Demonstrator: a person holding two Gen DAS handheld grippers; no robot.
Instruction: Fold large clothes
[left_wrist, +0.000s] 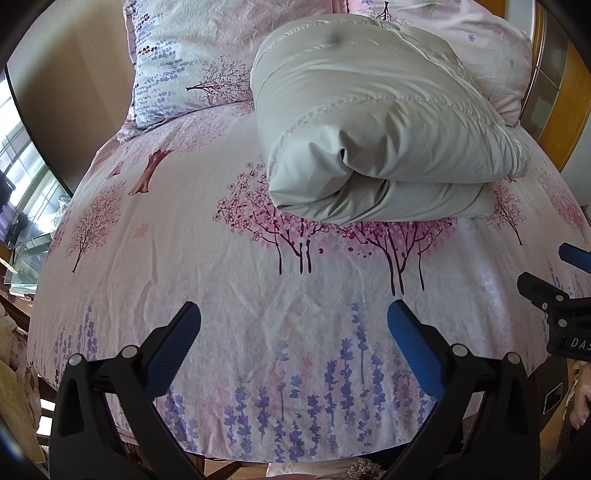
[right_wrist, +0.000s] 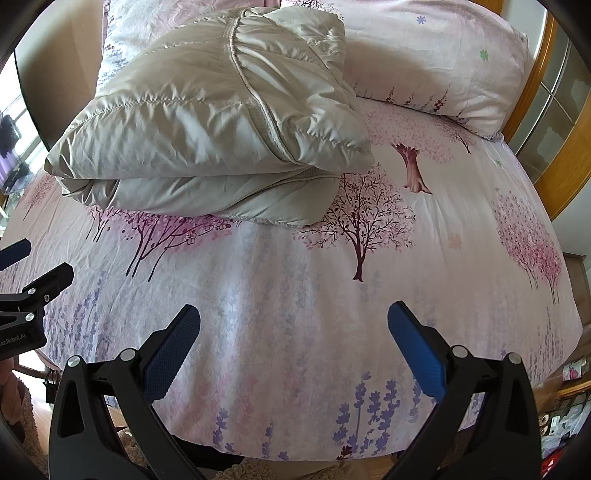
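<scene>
Your left tongs (left_wrist: 293, 334) and right tongs (right_wrist: 293, 334) both gape wide, gripping nothing, above the floral bedsheet (left_wrist: 207, 266); the folded puffer jacket (left_wrist: 373, 122) lies near the pillows (left_wrist: 177, 55).

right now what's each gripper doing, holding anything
Left gripper: open, holding nothing, above the bedsheet.
Right gripper: open, holding nothing, short of the folded jacket.

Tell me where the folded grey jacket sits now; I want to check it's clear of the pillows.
The folded grey jacket lies mid-bed on the floral sheet, upper centre-right in the left wrist view; its far end rests against the pillows.
</scene>
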